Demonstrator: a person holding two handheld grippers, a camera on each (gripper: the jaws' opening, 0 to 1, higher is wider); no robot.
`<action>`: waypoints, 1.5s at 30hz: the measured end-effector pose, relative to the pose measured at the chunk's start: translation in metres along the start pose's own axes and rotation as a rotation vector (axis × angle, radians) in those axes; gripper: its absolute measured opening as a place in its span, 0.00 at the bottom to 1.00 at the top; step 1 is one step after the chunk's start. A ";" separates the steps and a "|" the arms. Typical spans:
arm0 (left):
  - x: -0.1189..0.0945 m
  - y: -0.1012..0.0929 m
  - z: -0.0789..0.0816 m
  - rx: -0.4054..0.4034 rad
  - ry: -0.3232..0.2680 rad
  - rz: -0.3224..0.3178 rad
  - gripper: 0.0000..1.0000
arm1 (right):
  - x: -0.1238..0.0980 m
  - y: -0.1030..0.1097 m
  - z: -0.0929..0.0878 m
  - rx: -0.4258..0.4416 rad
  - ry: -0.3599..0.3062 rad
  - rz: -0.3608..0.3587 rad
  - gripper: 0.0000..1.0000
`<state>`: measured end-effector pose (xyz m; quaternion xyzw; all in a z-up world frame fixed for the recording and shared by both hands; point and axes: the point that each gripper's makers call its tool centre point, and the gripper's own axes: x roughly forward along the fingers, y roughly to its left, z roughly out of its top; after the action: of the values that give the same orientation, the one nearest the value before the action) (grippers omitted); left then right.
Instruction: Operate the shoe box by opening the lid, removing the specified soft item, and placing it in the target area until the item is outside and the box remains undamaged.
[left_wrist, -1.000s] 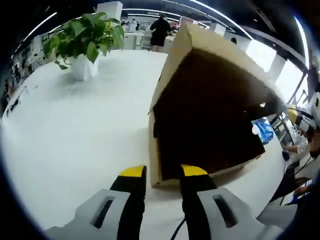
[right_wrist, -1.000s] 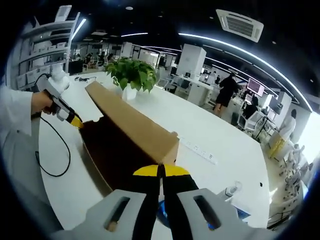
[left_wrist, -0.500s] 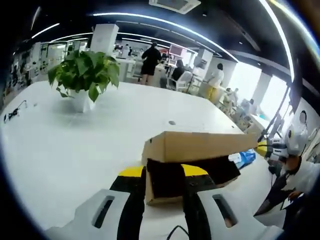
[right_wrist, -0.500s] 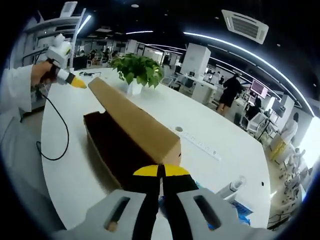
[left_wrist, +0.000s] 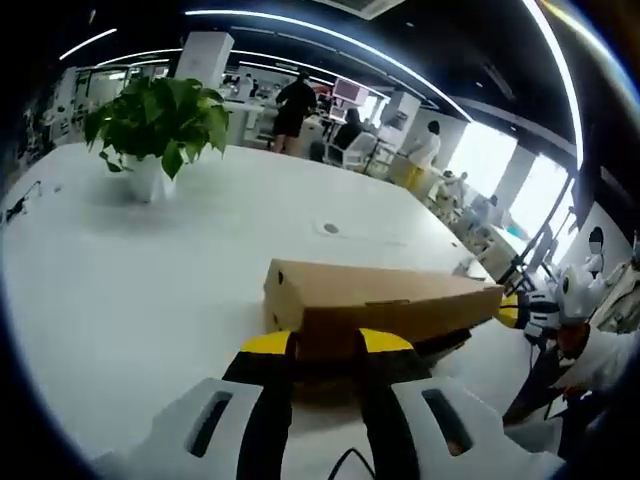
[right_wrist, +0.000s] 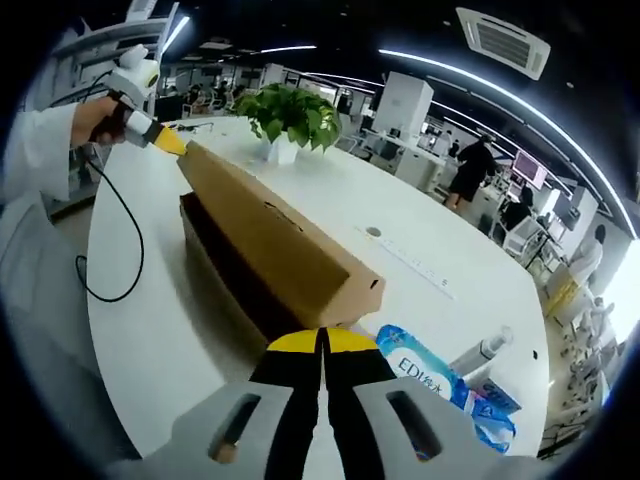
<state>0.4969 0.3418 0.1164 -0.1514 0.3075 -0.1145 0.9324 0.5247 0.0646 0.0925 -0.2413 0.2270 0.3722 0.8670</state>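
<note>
Left gripper view: cardboard shoe box lid (left_wrist: 380, 300) held across a wide white table (left_wrist: 120, 300).
The left gripper (left_wrist: 326, 345) clamps the lid's near end; the right gripper (right_wrist: 322, 343), jaws pressed together, pinches the other end. The lid sits tilted over the dark box (right_wrist: 225, 265). A potted plant (left_wrist: 155, 120) stands well apart; blue packets (right_wrist: 440, 375) lie near the right gripper.

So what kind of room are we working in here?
Most likely an open-plan office or lab: a long white table carrying the brown cardboard shoe box and a green potted plant in a white pot, rows of desks with people behind, and strip lights and a ceiling air-conditioning vent overhead.
</note>
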 end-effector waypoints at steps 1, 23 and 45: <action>0.000 0.000 -0.002 0.000 0.004 0.001 0.23 | 0.001 0.001 -0.002 -0.004 0.004 0.003 0.00; 0.016 0.006 -0.041 -0.029 0.093 0.008 0.21 | 0.011 0.008 -0.025 0.020 0.056 0.086 0.01; 0.011 0.011 -0.039 -0.014 0.088 0.008 0.27 | 0.010 0.009 -0.016 0.156 0.016 0.144 0.15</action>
<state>0.4834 0.3403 0.0772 -0.1514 0.3496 -0.1152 0.9174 0.5208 0.0664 0.0724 -0.1591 0.2787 0.4130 0.8523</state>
